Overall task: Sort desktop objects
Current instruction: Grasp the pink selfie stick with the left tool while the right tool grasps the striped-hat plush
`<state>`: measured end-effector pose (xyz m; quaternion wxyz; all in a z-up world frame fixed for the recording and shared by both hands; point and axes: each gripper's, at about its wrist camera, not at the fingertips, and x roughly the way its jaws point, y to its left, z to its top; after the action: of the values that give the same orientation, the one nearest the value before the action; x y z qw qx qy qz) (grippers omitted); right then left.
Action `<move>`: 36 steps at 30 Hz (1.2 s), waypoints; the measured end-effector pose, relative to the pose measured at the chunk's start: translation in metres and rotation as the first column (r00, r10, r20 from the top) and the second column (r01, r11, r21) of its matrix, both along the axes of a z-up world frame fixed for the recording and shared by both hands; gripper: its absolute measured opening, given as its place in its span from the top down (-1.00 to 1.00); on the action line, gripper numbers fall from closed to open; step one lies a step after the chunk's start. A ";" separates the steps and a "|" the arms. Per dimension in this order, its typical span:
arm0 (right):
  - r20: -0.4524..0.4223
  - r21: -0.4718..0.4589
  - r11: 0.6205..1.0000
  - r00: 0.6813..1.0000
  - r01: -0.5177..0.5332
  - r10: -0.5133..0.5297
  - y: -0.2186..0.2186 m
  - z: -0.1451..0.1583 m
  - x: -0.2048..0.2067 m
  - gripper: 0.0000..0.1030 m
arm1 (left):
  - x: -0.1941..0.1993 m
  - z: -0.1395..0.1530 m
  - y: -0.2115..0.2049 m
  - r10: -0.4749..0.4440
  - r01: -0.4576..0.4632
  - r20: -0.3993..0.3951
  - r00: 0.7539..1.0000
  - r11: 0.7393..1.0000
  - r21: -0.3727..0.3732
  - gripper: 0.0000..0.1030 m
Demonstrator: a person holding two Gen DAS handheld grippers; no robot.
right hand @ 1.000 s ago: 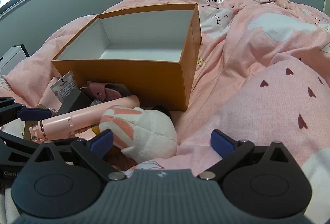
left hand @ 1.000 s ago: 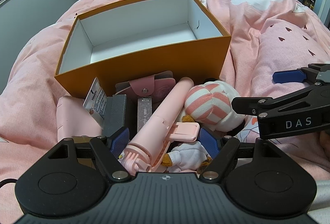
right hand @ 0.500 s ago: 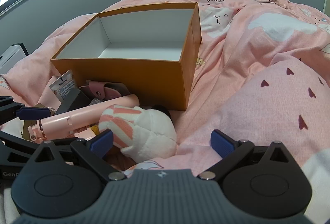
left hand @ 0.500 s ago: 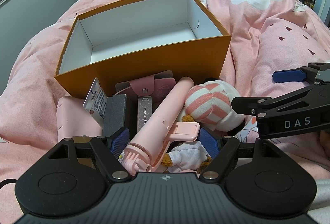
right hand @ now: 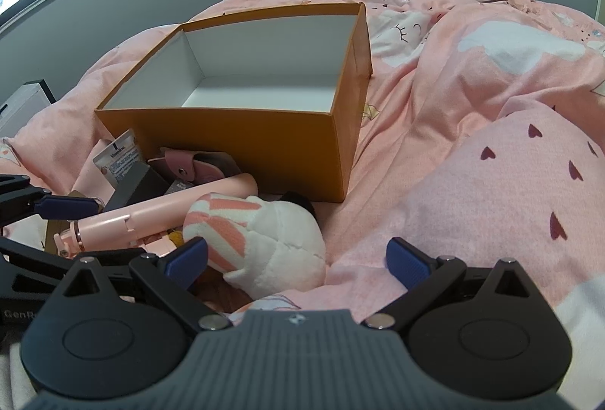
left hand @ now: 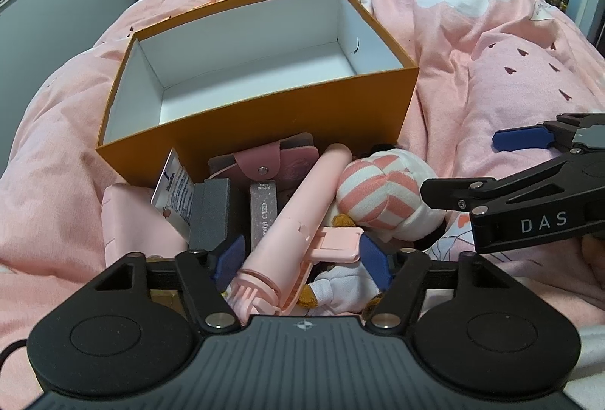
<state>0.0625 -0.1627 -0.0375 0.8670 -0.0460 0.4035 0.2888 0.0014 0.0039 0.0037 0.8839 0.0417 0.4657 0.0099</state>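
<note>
The left gripper (left hand: 300, 259) points down into a small heap of things on a bed, and its blue-padded jaws are closing around a pink selfie stick (left hand: 302, 217) that lies between them; half a second earlier they stood wider, so a grasp seems to be starting, though the pads do not yet clearly press on the stick. The stick is a smooth, hard plastic tube with a flat phone clamp folded out near the jaws and a ribbed end toward the camera. The right gripper (right hand: 297, 260) hangs just to the side with its jaws apart and nothing held, the near edge of a plush toy (right hand: 272, 247) between its blue pads. That toy is soft and rounded, white with salmon stripes. Also in the heap are a pink snap-button pouch (left hand: 264, 164), a grey card box (left hand: 210, 213) and a printed tube (left hand: 172, 191), all crowded against the front wall of an orange cardboard box (left hand: 264, 130). The box is open, rigid, white inside and has nothing in it, so no sorting is done yet. Everything rests on a soft, rumpled pink duvet (left hand: 491, 43) printed with clouds and hearts.
</note>
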 end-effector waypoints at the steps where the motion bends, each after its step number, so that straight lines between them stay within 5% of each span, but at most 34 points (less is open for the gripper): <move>1: -0.001 0.000 1.000 1.000 -0.004 0.004 0.000 0.001 0.000 -0.96 | 0.001 0.002 0.002 -0.002 0.002 0.001 1.000 1.000 -0.013 -0.41; 4: -0.001 -0.012 1.000 1.000 -0.025 0.025 0.003 0.002 0.000 -0.91 | 0.004 0.008 0.006 -0.024 0.024 -0.005 1.000 0.999 -0.046 -0.28; 11: -0.022 -0.017 0.995 0.995 -0.094 0.093 0.012 0.008 0.004 -0.33 | 0.009 0.023 0.012 -0.090 0.087 -0.025 0.996 0.993 -0.083 0.19; 16: -0.035 -0.015 0.990 0.990 -0.139 0.138 0.022 0.014 0.007 -0.09 | 0.016 0.029 0.017 -0.167 0.161 -0.070 0.984 0.983 -0.087 0.24; 25: -0.062 -0.087 0.958 0.962 -0.272 0.268 0.047 0.021 0.017 -0.05 | 0.051 0.021 0.021 -0.250 0.232 -0.185 0.951 0.966 -0.113 0.24; 36: -0.066 -0.262 0.854 0.892 -0.449 0.448 0.068 0.000 0.013 -0.25 | 0.089 -0.005 0.028 -0.267 0.218 -0.334 0.904 0.960 -0.176 0.25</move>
<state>0.0759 -0.0946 -0.0373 0.7609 -0.2563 0.4182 0.4248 0.0908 0.0316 -0.0012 0.7803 0.0408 0.6083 -0.1394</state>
